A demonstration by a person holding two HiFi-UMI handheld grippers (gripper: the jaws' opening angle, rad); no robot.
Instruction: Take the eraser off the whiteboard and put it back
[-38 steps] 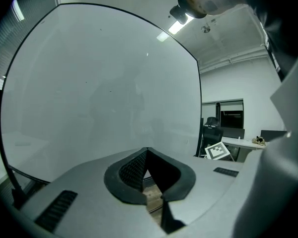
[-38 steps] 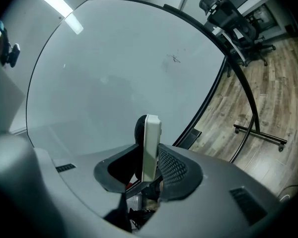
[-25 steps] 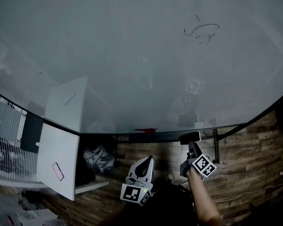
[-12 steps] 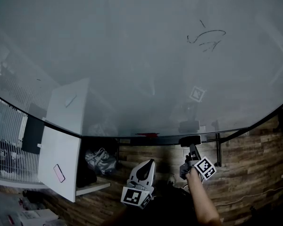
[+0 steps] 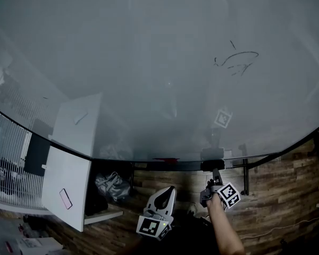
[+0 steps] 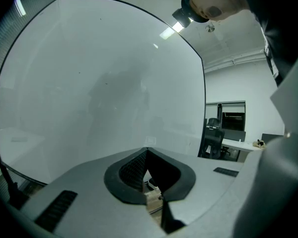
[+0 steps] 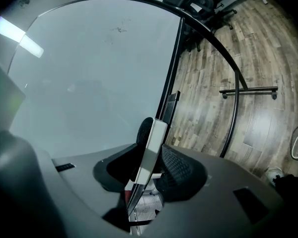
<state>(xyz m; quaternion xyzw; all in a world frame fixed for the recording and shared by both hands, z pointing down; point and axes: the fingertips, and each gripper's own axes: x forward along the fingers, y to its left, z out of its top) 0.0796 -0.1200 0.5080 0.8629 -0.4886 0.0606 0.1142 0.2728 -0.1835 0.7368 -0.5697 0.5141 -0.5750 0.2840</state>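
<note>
Half done, seemingly: eraser [image 7: 150, 152] clamped upright in right gripper [image 5: 215, 177], jaws just easing wider, down at the whiteboard [image 5: 149, 62] lower edge. Left gripper [image 6: 147, 152] closed, empty. Remaining: setting back.

The whiteboard [image 5: 149, 62] is smooth and glossy, throwing back faint reflections; its frame [image 7: 171, 78] looks like dark painted metal. The floor [image 7: 223, 58] is wood-grain plank with a soft sheen. The eraser [image 7: 150, 152] has a smooth, white, slightly shiny plastic casing. The left gripper [image 6: 147, 150] has a matt grey plastic shell and black ribbed pads [image 6: 131, 170]. The cabinet door [image 5: 69, 187] is smooth matt white.
</note>
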